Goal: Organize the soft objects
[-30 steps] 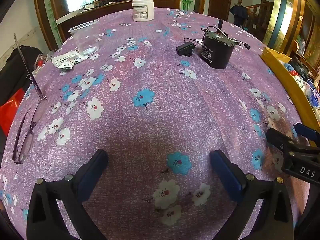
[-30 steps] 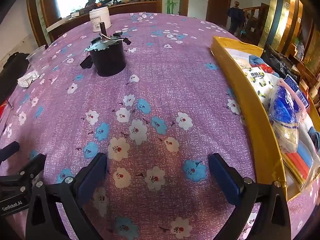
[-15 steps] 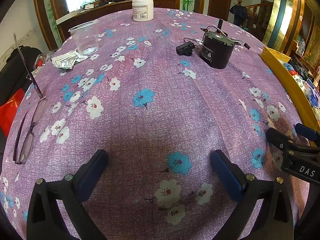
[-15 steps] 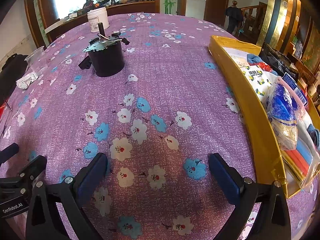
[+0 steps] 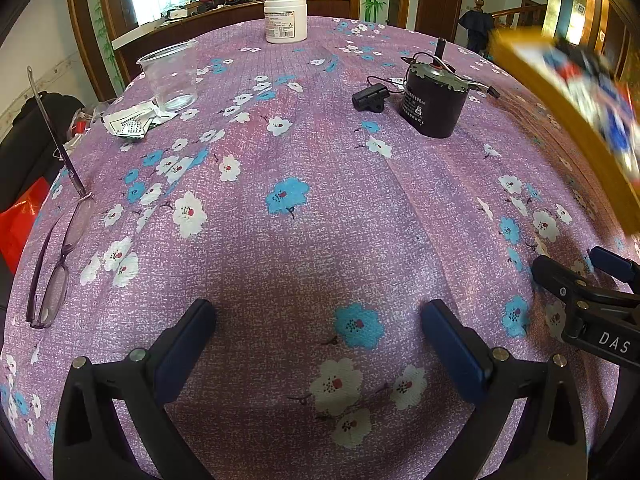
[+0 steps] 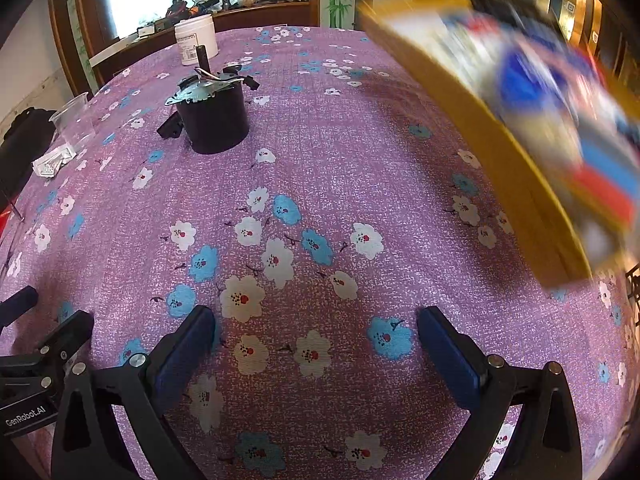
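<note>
A yellow tray (image 6: pixel 492 128) full of soft packets (image 6: pixel 560 92) is blurred at the right and looks lifted above the purple flowered tablecloth (image 6: pixel 320 168). It also shows blurred in the left wrist view (image 5: pixel 560 92). My right gripper (image 6: pixel 316 336) is open and empty, low over the cloth. My left gripper (image 5: pixel 318 332) is open and empty over the cloth. The right gripper's side shows in the left wrist view (image 5: pixel 592 304), and the left gripper's side shows in the right wrist view (image 6: pixel 36 360).
A black motor with wires (image 5: pixel 434 98) stands mid-table with a small black plug (image 5: pixel 370 98) beside it. A clear plastic cup (image 5: pixel 172 76), paper packets (image 5: pixel 128 124), a white jar (image 5: pixel 286 18) and purple glasses (image 5: pixel 52 248) lie at the left.
The yellow tray with its packets has jumped up and toward the back, now blurred and off the cloth. Both grippers stay open and have hardly moved.
</note>
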`<state>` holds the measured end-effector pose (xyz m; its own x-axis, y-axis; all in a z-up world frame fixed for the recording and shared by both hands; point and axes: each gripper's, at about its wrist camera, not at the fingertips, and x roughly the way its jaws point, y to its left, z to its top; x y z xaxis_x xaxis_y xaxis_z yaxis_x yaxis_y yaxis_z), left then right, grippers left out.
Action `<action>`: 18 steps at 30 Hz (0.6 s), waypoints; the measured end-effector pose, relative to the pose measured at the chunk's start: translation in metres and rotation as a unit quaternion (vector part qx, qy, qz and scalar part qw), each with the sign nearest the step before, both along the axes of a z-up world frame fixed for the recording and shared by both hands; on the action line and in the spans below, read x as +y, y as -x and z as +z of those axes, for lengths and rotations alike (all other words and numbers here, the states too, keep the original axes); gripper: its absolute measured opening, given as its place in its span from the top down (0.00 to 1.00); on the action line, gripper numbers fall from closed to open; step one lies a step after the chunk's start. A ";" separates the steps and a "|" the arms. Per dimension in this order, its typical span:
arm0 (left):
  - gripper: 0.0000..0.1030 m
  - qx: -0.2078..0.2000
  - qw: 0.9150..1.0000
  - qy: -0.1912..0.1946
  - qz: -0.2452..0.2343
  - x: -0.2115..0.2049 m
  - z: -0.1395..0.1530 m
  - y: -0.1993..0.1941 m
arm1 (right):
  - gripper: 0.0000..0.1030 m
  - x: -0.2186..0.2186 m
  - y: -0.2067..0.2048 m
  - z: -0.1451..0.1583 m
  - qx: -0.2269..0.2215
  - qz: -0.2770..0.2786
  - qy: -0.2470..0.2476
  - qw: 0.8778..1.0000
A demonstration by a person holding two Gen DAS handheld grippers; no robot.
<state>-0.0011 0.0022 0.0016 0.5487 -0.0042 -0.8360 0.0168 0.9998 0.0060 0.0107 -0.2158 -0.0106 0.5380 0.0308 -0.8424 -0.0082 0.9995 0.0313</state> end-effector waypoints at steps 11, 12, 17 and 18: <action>0.00 0.000 1.000 0.000 0.000 -0.001 0.000 0.000 | 0.01 0.000 0.000 0.000 0.000 0.000 0.000 1.000; 0.00 0.000 1.000 0.000 0.000 -0.001 0.000 0.000 | 0.01 0.000 0.000 0.000 0.000 0.000 0.000 1.000; 0.00 -0.001 1.000 -0.001 0.000 -0.001 0.000 0.000 | 0.01 -0.001 0.000 -0.001 0.000 0.000 0.000 1.000; 0.00 -0.001 1.000 -0.001 0.000 -0.001 0.000 0.000 | 0.01 -0.002 0.000 -0.002 0.000 0.000 0.000 1.000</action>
